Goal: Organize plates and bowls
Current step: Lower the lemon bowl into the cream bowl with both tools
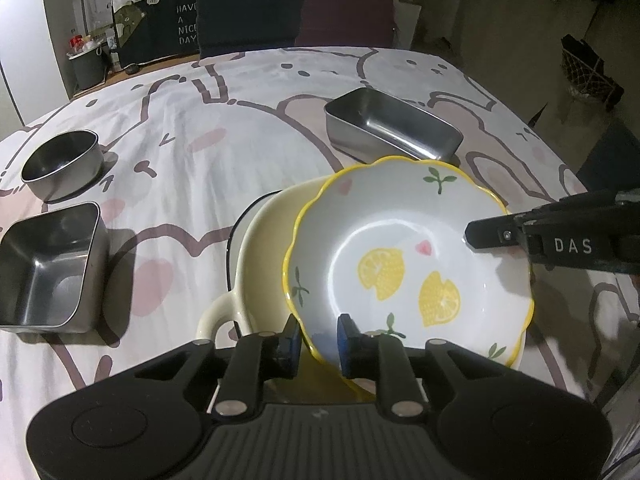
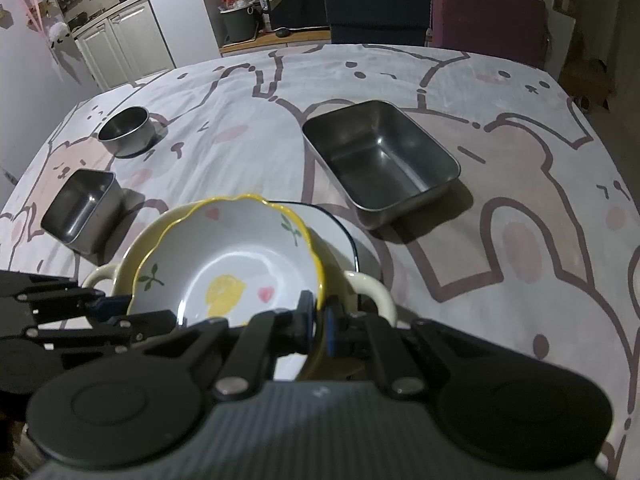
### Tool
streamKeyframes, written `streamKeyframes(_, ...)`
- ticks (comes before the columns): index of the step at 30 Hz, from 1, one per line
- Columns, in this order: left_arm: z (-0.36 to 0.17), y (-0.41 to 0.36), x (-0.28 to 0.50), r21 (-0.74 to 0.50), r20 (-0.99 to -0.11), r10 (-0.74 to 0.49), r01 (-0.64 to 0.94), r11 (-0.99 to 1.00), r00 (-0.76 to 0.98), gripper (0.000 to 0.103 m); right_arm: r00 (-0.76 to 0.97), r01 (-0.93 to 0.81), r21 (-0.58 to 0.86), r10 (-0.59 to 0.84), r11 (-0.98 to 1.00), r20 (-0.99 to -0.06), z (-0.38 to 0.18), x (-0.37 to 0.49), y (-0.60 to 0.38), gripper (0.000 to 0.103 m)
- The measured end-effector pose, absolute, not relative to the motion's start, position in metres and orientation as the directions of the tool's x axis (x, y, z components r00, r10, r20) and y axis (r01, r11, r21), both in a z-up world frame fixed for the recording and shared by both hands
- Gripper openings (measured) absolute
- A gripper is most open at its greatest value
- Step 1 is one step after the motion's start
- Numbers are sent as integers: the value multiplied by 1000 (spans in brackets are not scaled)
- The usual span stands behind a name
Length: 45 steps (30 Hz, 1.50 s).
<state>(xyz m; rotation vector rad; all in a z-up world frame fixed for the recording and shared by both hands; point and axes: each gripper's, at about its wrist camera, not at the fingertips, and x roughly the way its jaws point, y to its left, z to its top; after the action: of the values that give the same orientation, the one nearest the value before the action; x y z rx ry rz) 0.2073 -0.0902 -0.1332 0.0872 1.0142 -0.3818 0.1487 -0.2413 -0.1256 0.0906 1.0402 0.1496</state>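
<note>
Left wrist: my left gripper (image 1: 318, 346) has its fingers pinched on the lemon bowl's (image 1: 408, 264) scalloped rim, the bowl tilted inside the cream pot (image 1: 260, 248). Right wrist: my right gripper (image 2: 319, 322) grips the opposite rim on the counter (image 2: 520, 240).

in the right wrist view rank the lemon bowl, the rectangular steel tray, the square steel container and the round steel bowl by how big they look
1. lemon bowl, nearest the camera, so its lead is unsure
2. rectangular steel tray
3. square steel container
4. round steel bowl, farthest away
</note>
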Motion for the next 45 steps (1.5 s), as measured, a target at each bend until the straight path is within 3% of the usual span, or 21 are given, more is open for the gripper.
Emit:
streamKeyframes(12, -127, -79, 207, -141, -836, -282, 313, 939, 470, 23, 514, -109, 104, 146, 989, -846, -125, 149, -238, 7)
streamKeyframes(45, -103, -50, 198, -187, -791, -308, 270, 945, 529, 24, 411, -21, 233, 221, 972, -884, -147, 172, -238, 10)
